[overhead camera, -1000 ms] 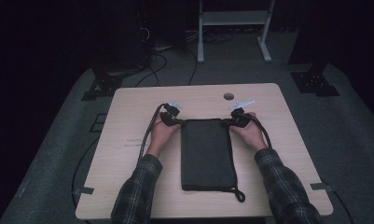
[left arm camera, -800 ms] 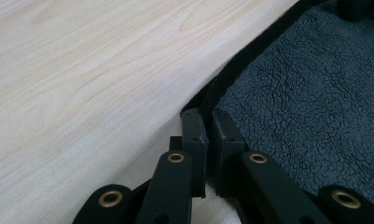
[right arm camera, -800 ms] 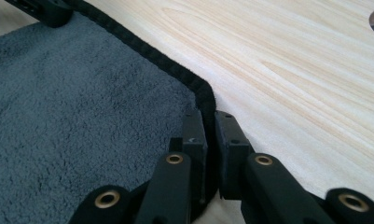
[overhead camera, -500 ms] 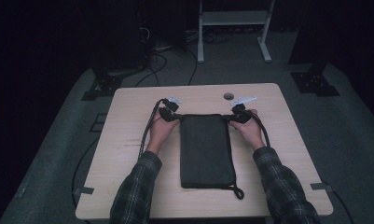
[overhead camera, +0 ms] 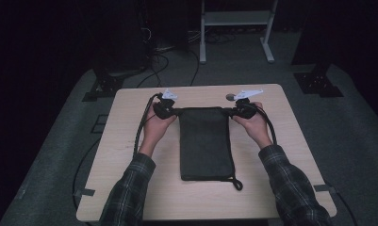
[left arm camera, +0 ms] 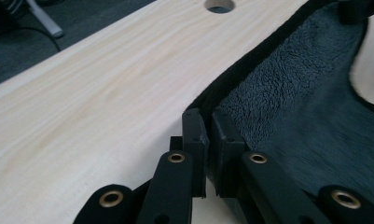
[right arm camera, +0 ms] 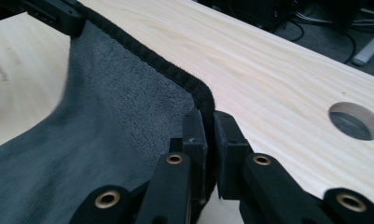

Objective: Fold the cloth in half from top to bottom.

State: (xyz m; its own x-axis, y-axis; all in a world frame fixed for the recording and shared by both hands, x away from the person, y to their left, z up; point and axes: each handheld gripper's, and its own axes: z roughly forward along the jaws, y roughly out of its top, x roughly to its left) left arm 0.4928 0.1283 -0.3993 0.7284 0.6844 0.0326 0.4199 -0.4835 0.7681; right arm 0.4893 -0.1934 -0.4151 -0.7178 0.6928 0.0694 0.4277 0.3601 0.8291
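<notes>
At the far left of the high view, a dark cable (overhead camera: 138,129) trails from the left hand-held gripper (overhead camera: 164,109) down over the pale wooden counter (overhead camera: 130,188) and past its near-left edge to the grey carpeted floor (overhead camera: 59,155). That left hand-held gripper is clamped on the far-left corner of a dark, fleecy fabric pouch (overhead camera: 206,143); in the left gripper view its two black jaws pinch the pouch's stitched edge (left arm camera: 208,100) with almost no gap between them. The pouch lies lengthwise in the middle of the counter, its far end lifted between the two hands and its near end flat on the wood, where a short cord loop (overhead camera: 237,182) sticks out at the near-right corner. Nothing else lies on the pouch. To the right, the right hand-held gripper (overhead camera: 242,110) is likewise closed on the far-right corner, its jaws pressed on the bound rim (right arm camera: 201,95) in the right gripper view. Just beyond it a round hole (right arm camera: 356,121) is cut through the counter. Behind the counter stand a white metal frame (overhead camera: 236,28) and black stand feet (overhead camera: 318,84).
</notes>
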